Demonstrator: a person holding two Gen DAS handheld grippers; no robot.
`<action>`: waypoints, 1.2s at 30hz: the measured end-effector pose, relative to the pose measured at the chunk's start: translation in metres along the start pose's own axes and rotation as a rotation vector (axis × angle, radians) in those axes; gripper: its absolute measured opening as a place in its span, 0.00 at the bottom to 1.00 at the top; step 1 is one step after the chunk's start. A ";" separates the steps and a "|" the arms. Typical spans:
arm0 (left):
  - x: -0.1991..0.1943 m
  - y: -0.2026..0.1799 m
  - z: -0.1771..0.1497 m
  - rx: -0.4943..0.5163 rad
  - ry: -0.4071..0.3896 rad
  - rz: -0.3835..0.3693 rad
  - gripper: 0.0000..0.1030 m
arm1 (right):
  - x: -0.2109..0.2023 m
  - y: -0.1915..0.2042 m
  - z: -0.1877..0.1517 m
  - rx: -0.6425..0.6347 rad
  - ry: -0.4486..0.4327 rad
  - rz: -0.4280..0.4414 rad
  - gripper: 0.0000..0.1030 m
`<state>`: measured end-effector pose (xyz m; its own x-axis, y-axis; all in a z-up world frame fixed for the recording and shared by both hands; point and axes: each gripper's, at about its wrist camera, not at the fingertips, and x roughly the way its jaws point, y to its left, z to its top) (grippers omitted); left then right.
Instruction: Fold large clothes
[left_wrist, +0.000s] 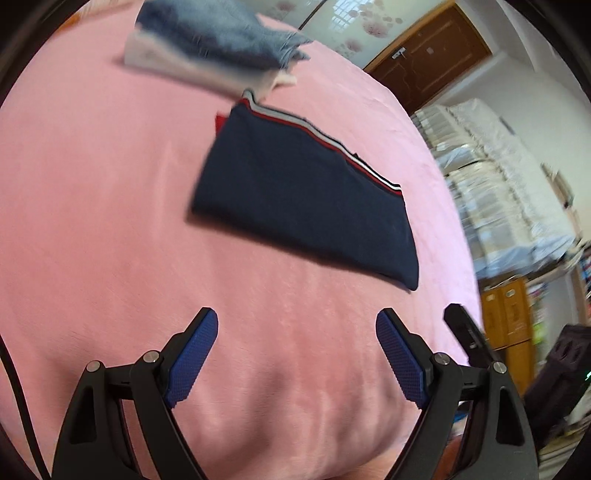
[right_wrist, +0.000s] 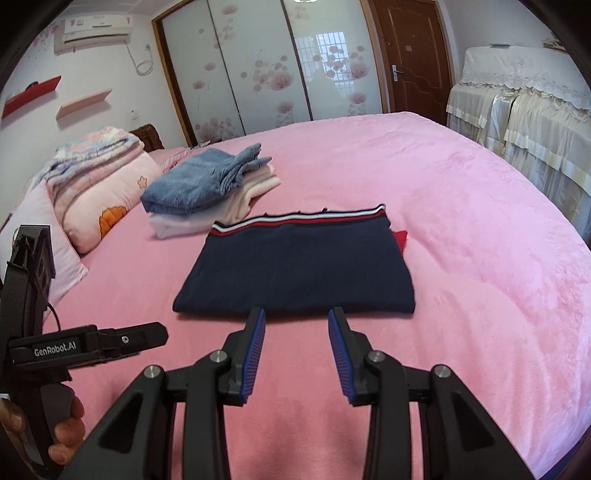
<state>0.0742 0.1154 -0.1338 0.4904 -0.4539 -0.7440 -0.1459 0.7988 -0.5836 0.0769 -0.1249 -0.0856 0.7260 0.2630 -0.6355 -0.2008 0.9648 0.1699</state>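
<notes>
A folded navy garment (right_wrist: 295, 269) with a red and white striped hem lies flat on the pink bed (right_wrist: 461, 240); a red corner shows at its right edge. It also shows in the left wrist view (left_wrist: 303, 199). My right gripper (right_wrist: 296, 314) is open and empty, its tips just short of the garment's near edge. My left gripper (left_wrist: 296, 325) is open wide and empty, above the pink bed (left_wrist: 92, 221), some way from the garment. The left gripper's body (right_wrist: 85, 343) shows at the left of the right wrist view, held by a hand.
A stack of folded clothes, jeans on top (right_wrist: 207, 181), lies beyond the garment; it also shows in the left wrist view (left_wrist: 218, 40). Pillows and a folded quilt (right_wrist: 96, 184) lie at the bed's left. A lace-covered shelf unit (right_wrist: 524, 122) stands right of the bed.
</notes>
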 end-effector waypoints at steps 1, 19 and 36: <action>0.006 0.006 -0.001 -0.026 0.007 -0.027 0.84 | 0.003 0.001 -0.002 0.000 0.003 -0.001 0.35; 0.088 0.041 0.040 -0.086 -0.160 -0.257 0.84 | 0.062 -0.008 -0.003 0.028 0.043 0.007 0.35; 0.099 0.036 0.085 -0.129 -0.275 -0.069 0.16 | 0.146 0.012 0.058 -0.110 0.031 -0.051 0.07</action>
<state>0.1904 0.1328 -0.2015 0.7144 -0.3672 -0.5957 -0.2035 0.7054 -0.6789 0.2189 -0.0750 -0.1330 0.7165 0.2120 -0.6646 -0.2366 0.9701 0.0545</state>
